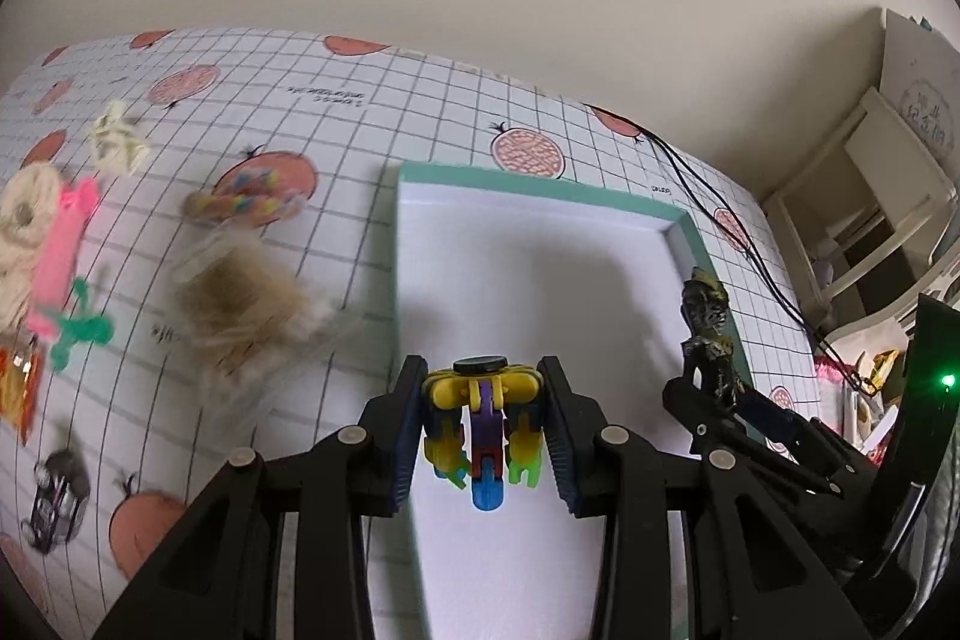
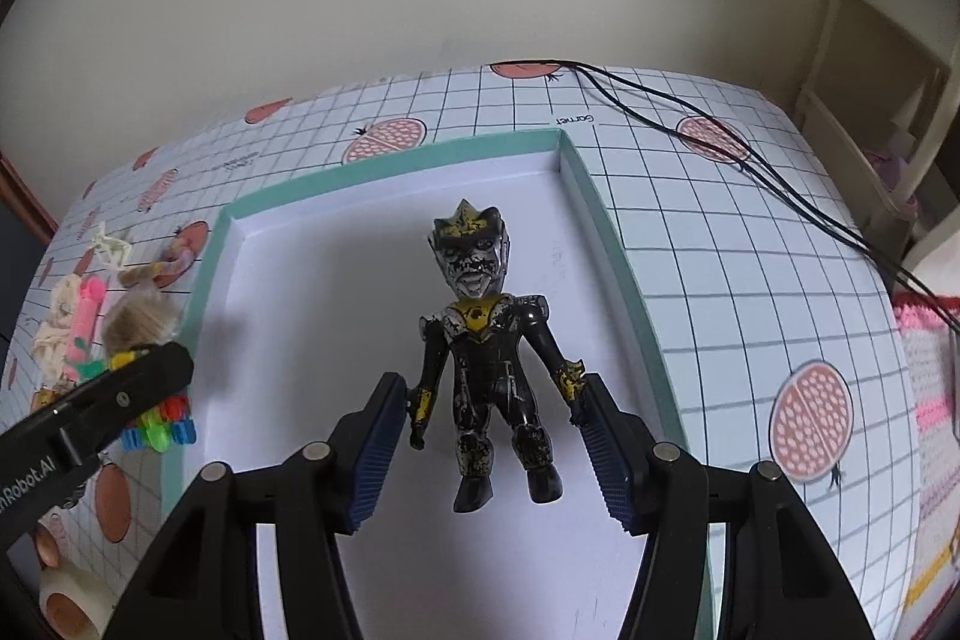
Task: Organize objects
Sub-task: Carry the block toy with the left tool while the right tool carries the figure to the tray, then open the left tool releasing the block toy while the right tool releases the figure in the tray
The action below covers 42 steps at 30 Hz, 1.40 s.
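Left gripper clamped on colourful block toy low centre of frame over teal-rimmed tray, right gripper pinching black-and-yellow figure by its arms mid-frame above same tray, loose trinkets left on gridded worktop

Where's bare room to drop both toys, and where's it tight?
The box floor is bare white wall to wall, ahead of the black figure in the right gripper and the block toy in the left gripper. Cloth right of the box is bare except the cables. Left of the box is crowded: fur tuft, braided rope, pink toy.
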Motion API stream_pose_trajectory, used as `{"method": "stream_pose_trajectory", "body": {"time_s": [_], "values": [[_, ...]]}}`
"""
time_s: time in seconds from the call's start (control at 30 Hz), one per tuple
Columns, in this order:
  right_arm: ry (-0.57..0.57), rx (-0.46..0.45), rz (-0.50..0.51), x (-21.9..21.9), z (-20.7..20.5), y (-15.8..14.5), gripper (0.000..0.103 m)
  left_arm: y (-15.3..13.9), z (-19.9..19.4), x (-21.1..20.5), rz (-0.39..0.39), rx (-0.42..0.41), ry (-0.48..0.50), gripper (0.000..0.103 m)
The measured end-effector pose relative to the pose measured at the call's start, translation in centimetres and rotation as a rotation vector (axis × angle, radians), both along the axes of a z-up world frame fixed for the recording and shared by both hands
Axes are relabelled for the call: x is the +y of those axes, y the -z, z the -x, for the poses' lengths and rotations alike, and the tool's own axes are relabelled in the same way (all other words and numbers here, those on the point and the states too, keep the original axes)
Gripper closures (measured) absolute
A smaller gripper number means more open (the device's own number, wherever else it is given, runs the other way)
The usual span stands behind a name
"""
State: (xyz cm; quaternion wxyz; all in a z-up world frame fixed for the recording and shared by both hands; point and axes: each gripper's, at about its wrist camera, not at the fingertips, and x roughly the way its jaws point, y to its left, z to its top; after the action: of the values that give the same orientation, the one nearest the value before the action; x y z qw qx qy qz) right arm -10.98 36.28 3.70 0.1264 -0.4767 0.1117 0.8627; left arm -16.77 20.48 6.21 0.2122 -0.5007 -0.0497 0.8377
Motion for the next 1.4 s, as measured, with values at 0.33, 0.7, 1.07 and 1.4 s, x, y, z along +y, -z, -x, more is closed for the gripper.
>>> {"method": "stream_pose_trajectory", "body": {"time_s": [0.33,0.7,1.07,1.4], "values": [[-0.013,-0.009,-0.018,1.4,2.9,0.2,0.042,1.9,3.2,3.2,0.047,-0.001,0.041,0.064],[-0.023,-0.039,-0.025,2.1,4.4,1.5,0.042,3.6,4.8,5.3,0.092,-0.015,0.055,0.064],[-0.011,-0.033,-0.031,2.1,4.2,1.4,0.04,3.2,4.7,5.2,0.093,-0.012,0.049,0.064],[-0.007,0.011,-0.037,1.3,2.4,-1.4,0.04,0.2,3.2,3.3,0.055,0.023,0.023,0.056]]}}
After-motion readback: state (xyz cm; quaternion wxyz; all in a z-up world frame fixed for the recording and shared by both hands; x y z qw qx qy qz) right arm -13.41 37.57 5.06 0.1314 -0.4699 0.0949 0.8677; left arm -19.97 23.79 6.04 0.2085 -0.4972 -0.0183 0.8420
